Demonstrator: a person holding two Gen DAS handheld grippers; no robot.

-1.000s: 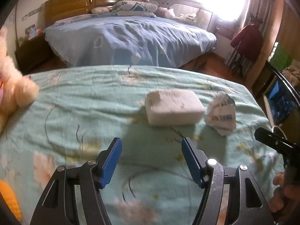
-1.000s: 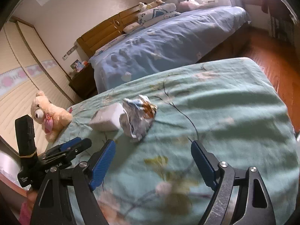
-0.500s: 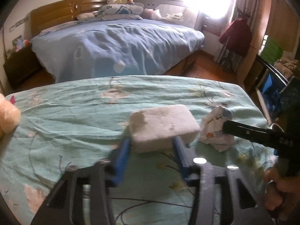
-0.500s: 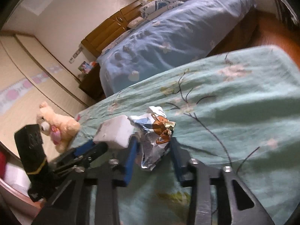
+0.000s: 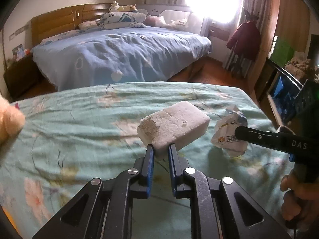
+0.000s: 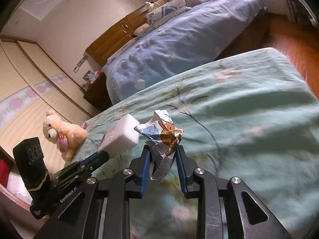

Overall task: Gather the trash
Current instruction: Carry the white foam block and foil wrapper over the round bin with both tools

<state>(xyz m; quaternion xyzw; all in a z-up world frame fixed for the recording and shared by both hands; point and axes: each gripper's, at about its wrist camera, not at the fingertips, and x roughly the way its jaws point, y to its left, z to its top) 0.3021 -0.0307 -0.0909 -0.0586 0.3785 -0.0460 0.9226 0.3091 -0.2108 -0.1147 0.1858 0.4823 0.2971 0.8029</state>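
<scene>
Both grips just closed: left gripper (image 5: 161,149) now pinches foam block (image 5: 173,128), right gripper (image 6: 162,154) clamps crumpled wrapper (image 6: 162,139). Both off the bedspread (image 5: 79,123), ready to bin.

Both grippers have clamped and lifted.
Left gripper (image 5: 160,148) raised the foam block (image 5: 173,126); right gripper (image 6: 162,154) raised the crumpled wrapper (image 6: 162,139) off the green bedspread (image 6: 249,107).

Two beds (image 5: 119,59) (image 5: 79,131), two claws (image 5: 160,149) (image 6: 161,151), one foam block (image 5: 173,127), one wrapper (image 6: 163,137), one teddy (image 6: 61,132).
</scene>
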